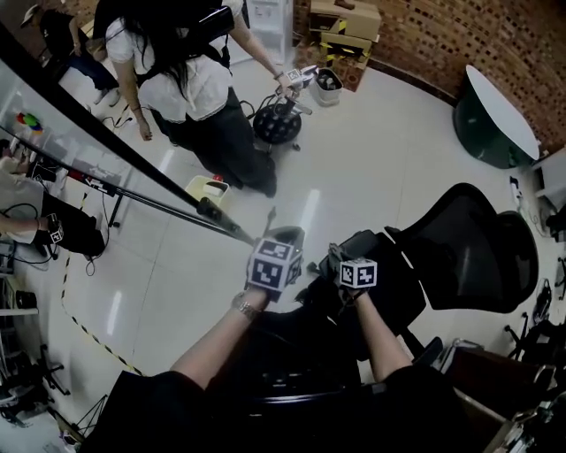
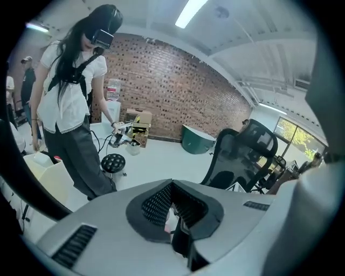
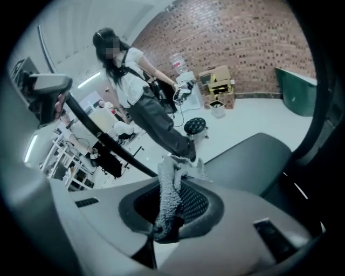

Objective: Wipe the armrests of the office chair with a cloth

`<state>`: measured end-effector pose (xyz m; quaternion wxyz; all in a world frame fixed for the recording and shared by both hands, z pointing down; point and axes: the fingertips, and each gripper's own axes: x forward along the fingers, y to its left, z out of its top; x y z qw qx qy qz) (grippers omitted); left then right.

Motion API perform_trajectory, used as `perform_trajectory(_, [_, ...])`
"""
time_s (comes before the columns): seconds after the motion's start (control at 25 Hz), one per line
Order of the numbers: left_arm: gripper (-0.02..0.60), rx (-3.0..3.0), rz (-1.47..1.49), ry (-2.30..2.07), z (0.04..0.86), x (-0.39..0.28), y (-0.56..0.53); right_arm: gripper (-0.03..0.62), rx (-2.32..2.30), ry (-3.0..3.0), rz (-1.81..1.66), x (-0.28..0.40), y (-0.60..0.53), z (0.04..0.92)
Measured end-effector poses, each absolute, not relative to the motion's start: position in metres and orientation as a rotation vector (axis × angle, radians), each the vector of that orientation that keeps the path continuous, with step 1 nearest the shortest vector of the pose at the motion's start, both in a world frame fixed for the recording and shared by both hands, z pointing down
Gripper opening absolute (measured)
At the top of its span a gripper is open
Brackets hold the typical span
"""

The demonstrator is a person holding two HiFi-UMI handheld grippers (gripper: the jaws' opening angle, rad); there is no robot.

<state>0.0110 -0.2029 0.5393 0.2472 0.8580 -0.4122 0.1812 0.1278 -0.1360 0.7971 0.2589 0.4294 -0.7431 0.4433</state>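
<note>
The black office chair (image 1: pixel 469 252) with a mesh back stands right of my hands; it also shows in the left gripper view (image 2: pixel 242 156). My right gripper (image 1: pixel 338 258) is shut on a grey knitted cloth (image 3: pixel 168 200), which hangs up out of the jaws. Just beyond it lies a flat dark grey armrest (image 3: pixel 256 159), and I cannot tell whether the cloth touches it. My left gripper (image 1: pixel 288 237) is held close beside the right one, over the floor. Its jaws look shut, with nothing gripped between them.
Another person in a white top and dark trousers (image 1: pixel 190 84) stands ahead, holding grippers over a black stool (image 1: pixel 277 122). Cardboard boxes (image 1: pixel 347 26) sit by the brick wall. A dark green round table (image 1: pixel 495 119) is at the right. A black pole (image 1: pixel 133 190) slants across the left.
</note>
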Motion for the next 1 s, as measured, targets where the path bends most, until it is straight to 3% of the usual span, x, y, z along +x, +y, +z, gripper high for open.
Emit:
perform_trajectory(0.36, [0.005, 2.34, 0.489, -1.118, 0.537, 0.009, -0.211, 0.055, 0.808, -2.191, 1.095, 0.059, -0.092, 0.777])
perform_trajectory(0.48, [0.005, 2.334, 0.473, -1.139, 0.536, 0.0, -0.215, 0.055, 0.994, -2.211, 1.062, 0.106, -0.135, 0.761])
perform_trajectory(0.72, [0.005, 2.303, 0.466, -1.2, 0.541, -0.022, -0.213, 0.055, 1.464, -1.861, 1.094, 0.264, -0.208, 0.789])
perform_trajectory(1.0, [0.005, 2.26, 0.473, -1.23, 0.546, -0.038, -0.208, 0.056, 1.546, -1.795, 1.127, 0.272, -0.197, 0.81])
